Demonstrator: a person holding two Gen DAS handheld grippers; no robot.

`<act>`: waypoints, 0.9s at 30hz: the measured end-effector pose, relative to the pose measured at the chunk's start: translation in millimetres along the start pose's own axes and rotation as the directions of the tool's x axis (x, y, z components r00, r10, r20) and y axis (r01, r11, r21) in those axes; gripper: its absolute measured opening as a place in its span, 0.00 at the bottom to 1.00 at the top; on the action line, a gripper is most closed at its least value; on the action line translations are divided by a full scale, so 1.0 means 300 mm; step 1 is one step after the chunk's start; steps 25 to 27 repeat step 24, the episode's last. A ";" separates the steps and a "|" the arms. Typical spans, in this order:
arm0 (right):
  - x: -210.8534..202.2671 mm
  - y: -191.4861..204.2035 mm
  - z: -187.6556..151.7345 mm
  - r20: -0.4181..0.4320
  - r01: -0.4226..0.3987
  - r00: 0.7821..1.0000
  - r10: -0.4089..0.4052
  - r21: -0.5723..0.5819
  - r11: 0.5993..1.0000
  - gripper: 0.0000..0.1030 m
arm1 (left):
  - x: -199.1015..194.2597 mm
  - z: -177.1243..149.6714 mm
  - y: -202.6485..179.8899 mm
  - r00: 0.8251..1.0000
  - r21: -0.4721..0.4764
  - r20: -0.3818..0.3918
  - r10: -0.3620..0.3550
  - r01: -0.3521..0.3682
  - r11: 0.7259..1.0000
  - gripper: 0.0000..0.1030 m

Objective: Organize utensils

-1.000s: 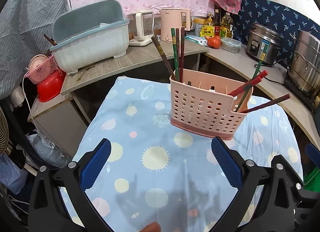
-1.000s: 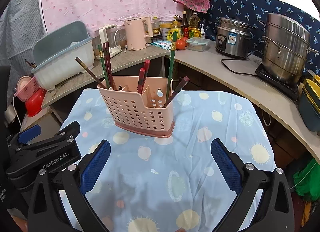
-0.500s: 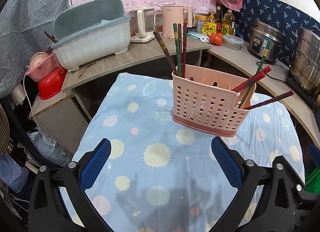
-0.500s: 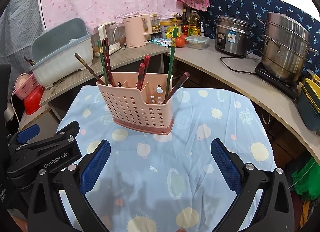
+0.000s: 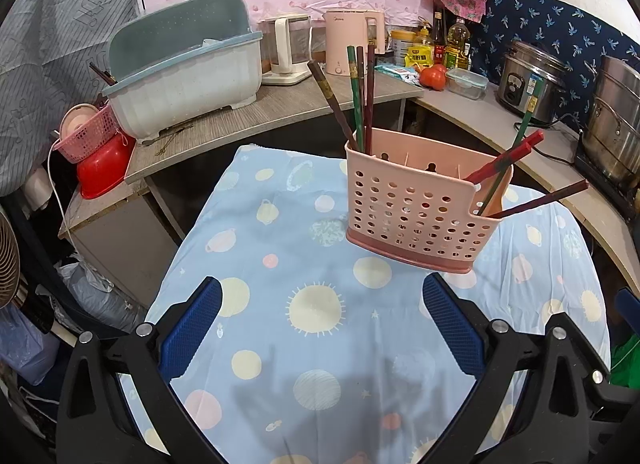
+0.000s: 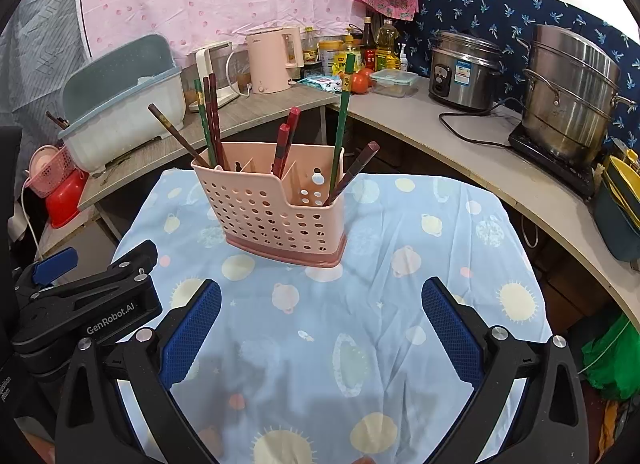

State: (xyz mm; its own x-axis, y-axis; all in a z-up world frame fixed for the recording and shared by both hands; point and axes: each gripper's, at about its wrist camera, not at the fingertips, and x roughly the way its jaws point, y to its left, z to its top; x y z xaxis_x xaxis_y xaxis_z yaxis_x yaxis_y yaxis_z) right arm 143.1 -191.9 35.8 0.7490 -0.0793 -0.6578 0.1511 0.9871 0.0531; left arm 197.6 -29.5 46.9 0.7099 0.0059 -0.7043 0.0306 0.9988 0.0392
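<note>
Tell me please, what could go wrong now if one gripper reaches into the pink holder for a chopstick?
1. The pink holder stands free on the loose, wrinkled cloth; a sideways pull might tip or slide it.
2. The brown chopstick leans far out over the low corner; a bump could knock it out.
3. The chopsticks at the left end stand close together, so the jaws may catch more than one.

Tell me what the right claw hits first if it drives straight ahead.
Probably the pink utensil basket, roughly centred ahead of the open right claw; only blue tablecloth lies between. Depth is uncertain.
</note>
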 end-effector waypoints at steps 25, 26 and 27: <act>-0.005 -0.002 0.006 0.003 0.004 1.000 -0.004 -0.007 1.000 0.94 | -0.013 0.022 0.014 1.000 -0.023 0.008 -0.009 0.009 1.000 0.93; -0.005 -0.002 0.006 0.003 0.004 1.000 -0.004 -0.007 1.000 0.94 | -0.013 0.022 0.014 1.000 -0.023 0.008 -0.009 0.009 1.000 0.93; -0.005 -0.002 0.006 0.003 0.004 1.000 -0.004 -0.007 1.000 0.94 | -0.013 0.022 0.014 1.000 -0.023 0.008 -0.009 0.009 1.000 0.93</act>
